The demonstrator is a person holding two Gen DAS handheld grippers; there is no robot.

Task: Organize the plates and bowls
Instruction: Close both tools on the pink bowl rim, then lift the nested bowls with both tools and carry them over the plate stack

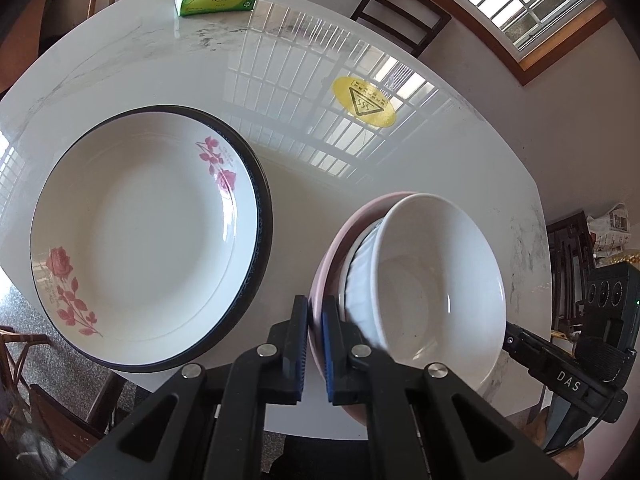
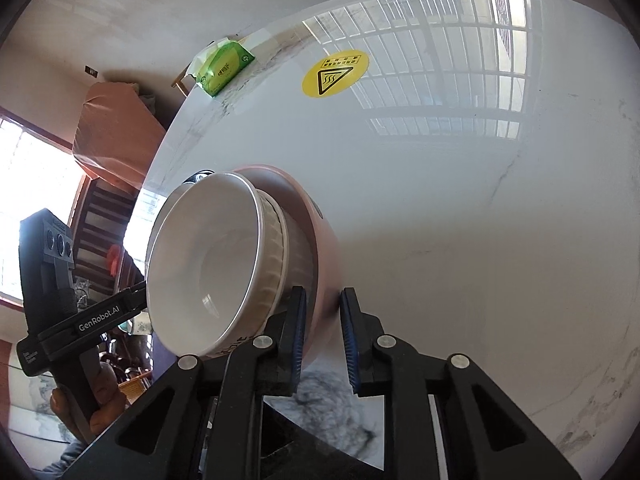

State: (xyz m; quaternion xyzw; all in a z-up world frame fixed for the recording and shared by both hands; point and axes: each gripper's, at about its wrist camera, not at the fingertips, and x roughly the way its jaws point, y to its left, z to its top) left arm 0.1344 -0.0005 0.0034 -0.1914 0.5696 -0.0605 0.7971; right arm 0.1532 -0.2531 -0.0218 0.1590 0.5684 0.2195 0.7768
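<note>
Both grippers, left gripper and right gripper, pinch the pink ceramic bowl under the nested white bowls beside the rose-patterned plate; lift level, together.

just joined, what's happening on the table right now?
A person with a handheld gripper in each hand is working on a nested bowl stack. The left gripper is shut on the rim of the pink bowl at the bottom; the right gripper straddles the same bowl's rim on the opposite side. Two white bowls sit inside. The rose-patterned plates are already stacked beside it.
</note>
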